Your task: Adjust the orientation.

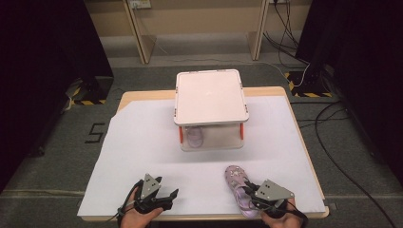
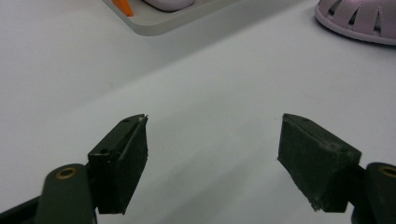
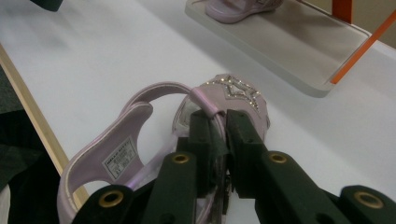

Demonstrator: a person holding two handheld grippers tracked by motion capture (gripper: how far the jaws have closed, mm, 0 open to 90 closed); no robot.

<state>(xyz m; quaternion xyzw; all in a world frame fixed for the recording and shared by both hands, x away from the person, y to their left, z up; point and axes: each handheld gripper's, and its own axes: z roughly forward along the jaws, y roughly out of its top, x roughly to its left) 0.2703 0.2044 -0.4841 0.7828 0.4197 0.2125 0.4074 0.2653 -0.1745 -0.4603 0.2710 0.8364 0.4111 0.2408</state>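
Observation:
A lilac child's sandal (image 1: 236, 186) with a glittery star lies on the white sheet at the front right. My right gripper (image 3: 219, 126) is shut on its strap, just behind the star (image 3: 243, 93). A second lilac sandal (image 1: 194, 136) rests on the lower shelf of a small white two-tier rack (image 1: 210, 95) at the table's middle. My left gripper (image 1: 167, 194) is open above bare sheet at the front left; its pads (image 2: 126, 158) hold nothing. In the left gripper view the sandal's toe (image 2: 357, 21) lies at the top right.
Orange posts (image 1: 180, 134) hold up the rack's top shelf, which covers most of the lower one. The white sheet (image 1: 142, 142) covers the wooden table. Its front edge runs just before both hands. Cables lie on the floor at the right.

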